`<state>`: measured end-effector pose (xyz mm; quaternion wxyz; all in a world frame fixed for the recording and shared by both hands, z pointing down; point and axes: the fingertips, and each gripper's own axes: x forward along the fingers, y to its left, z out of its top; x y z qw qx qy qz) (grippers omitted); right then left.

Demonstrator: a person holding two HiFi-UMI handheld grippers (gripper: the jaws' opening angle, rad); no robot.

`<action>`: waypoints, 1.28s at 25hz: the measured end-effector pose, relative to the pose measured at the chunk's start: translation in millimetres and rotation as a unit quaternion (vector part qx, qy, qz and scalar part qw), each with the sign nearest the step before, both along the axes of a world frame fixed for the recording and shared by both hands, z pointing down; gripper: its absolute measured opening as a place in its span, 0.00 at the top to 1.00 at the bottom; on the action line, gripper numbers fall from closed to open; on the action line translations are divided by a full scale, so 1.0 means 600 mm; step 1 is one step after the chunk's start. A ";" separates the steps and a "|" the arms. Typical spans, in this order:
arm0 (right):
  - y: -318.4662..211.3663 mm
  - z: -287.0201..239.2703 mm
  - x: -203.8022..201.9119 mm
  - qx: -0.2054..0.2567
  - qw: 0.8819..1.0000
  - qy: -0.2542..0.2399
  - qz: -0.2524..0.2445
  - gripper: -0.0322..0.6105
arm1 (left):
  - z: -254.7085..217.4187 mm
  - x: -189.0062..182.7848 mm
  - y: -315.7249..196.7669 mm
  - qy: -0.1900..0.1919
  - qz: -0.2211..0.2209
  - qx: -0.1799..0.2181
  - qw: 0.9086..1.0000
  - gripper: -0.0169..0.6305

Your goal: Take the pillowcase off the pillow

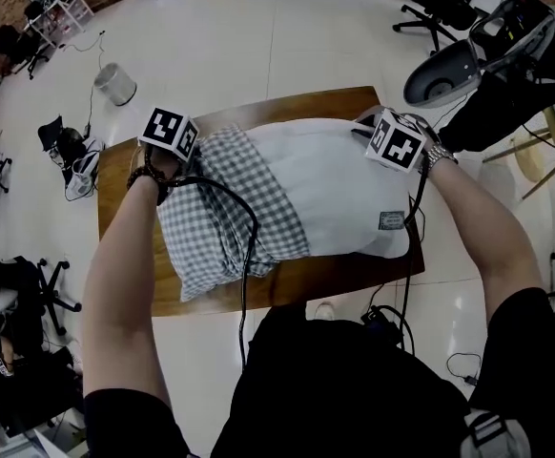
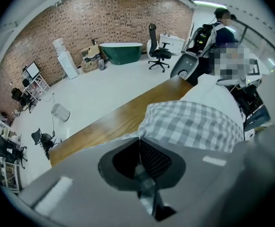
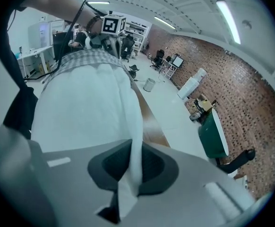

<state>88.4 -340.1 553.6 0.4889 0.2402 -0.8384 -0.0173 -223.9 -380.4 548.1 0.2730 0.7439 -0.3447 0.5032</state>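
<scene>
My left gripper (image 2: 139, 145) is pinched tight on the checked pillowcase (image 2: 194, 122). My right gripper (image 3: 130, 150) is pinched tight on the white pillow (image 3: 85, 108).

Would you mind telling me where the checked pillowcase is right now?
In the head view the pillowcase is bunched over the left end of the white pillow on the wooden table, an edge pinched in the left gripper.
</scene>
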 end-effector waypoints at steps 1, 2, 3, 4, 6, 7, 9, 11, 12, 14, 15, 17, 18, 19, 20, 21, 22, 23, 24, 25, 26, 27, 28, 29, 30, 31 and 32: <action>-0.002 0.002 -0.002 0.005 1.000 0.000 0.000 0.89 | -0.003 0.009 0.001 0.010 0.003 0.014 1.000 0.96; -0.002 0.002 -0.004 0.012 1.000 0.000 0.001 0.87 | -0.007 0.016 0.002 0.017 0.005 0.029 0.999 0.96; -0.001 0.001 -0.007 0.019 1.000 0.000 0.002 0.84 | -0.011 0.022 0.006 0.019 0.007 0.045 0.999 0.95; 0.001 -0.001 -0.011 0.026 1.000 -0.002 0.004 0.81 | -0.015 0.026 0.011 0.018 0.011 0.060 0.998 0.95; 0.008 -0.004 -0.019 0.038 0.999 -0.006 0.009 0.77 | -0.021 0.032 0.021 0.008 0.024 0.092 0.995 0.95; 0.010 -0.005 -0.023 0.044 0.999 -0.007 0.011 0.75 | -0.024 0.034 0.025 0.003 0.029 0.108 0.994 0.95; 0.017 -0.007 -0.029 0.055 0.998 -0.008 0.013 0.74 | -0.034 0.037 0.032 -0.003 0.032 0.137 0.990 0.94; 0.026 -0.013 -0.032 0.064 0.998 -0.004 0.013 0.74 | -0.050 0.042 0.040 -0.004 0.035 0.165 0.986 0.94; 0.032 -0.016 -0.033 0.067 0.998 -0.002 0.013 0.73 | -0.058 0.043 0.045 -0.006 0.037 0.179 0.983 0.94; 0.050 -0.017 -0.037 0.072 0.997 -0.001 0.013 0.73 | -0.070 0.043 0.060 -0.011 0.041 0.200 0.979 0.94; 0.061 -0.017 -0.040 0.073 0.997 -0.002 0.012 0.73 | -0.073 0.042 0.072 -0.014 0.042 0.207 0.977 0.95; 0.088 -0.015 -0.046 0.077 0.997 -0.005 0.009 0.73 | -0.084 0.050 0.094 -0.013 0.048 0.232 0.971 0.96; 0.101 -0.013 -0.049 0.079 0.997 -0.008 0.006 0.73 | -0.098 0.065 0.101 -0.007 0.059 0.260 0.964 0.96; 0.115 -0.012 -0.054 0.081 0.997 -0.012 0.003 0.72 | -0.116 0.083 0.108 0.000 0.071 0.291 0.954 0.97; 0.128 -0.012 -0.060 0.083 0.996 -0.016 -0.001 0.73 | -0.127 0.093 0.118 0.002 0.076 0.308 0.948 0.97; 0.141 -0.013 -0.068 0.085 0.996 -0.019 -0.007 0.72 | -0.126 0.091 0.133 -0.002 0.069 0.308 0.949 0.97; 0.153 -0.014 -0.077 0.087 0.996 -0.020 -0.014 0.72 | -0.123 0.086 0.149 -0.005 0.060 0.303 0.951 0.97; 0.167 -0.014 -0.086 0.090 0.996 -0.021 -0.021 0.72 | -0.125 0.085 0.165 -0.002 0.054 0.303 0.951 0.97; 0.181 -0.013 -0.094 0.091 0.995 -0.021 -0.027 0.72 | -0.122 0.082 0.183 0.001 0.044 0.298 0.953 0.97; 0.196 -0.010 -0.101 0.092 0.995 -0.021 -0.034 0.72 | -0.111 0.075 0.204 0.002 0.030 0.285 0.958 0.97; 0.209 -0.007 -0.107 0.093 0.995 -0.022 -0.040 0.72 | -0.104 0.070 0.223 0.006 0.017 0.277 0.961 0.97; 0.220 -0.004 -0.112 0.094 0.994 -0.022 -0.045 0.72 | -0.105 0.071 0.237 0.015 0.009 0.280 0.960 0.97; 0.228 -0.003 -0.116 0.094 0.994 -0.024 -0.048 0.72 | -0.109 0.075 0.248 0.027 0.004 0.287 0.958 0.97; 0.236 -0.001 -0.121 0.094 0.994 -0.026 -0.050 0.72 | -0.111 0.080 0.258 0.040 -0.001 0.292 0.955 0.97; 0.243 0.000 -0.125 0.095 0.994 -0.028 -0.053 0.72 | -0.108 0.083 0.269 0.051 -0.005 0.295 0.954 0.97; 0.251 0.003 -0.129 0.096 0.993 -0.028 -0.056 0.70 | -0.104 0.087 0.280 0.061 -0.009 0.295 0.953 0.97; 0.259 0.006 -0.133 0.098 0.993 -0.028 -0.060 0.69 | -0.099 0.092 0.291 0.071 -0.013 0.295 0.953 0.97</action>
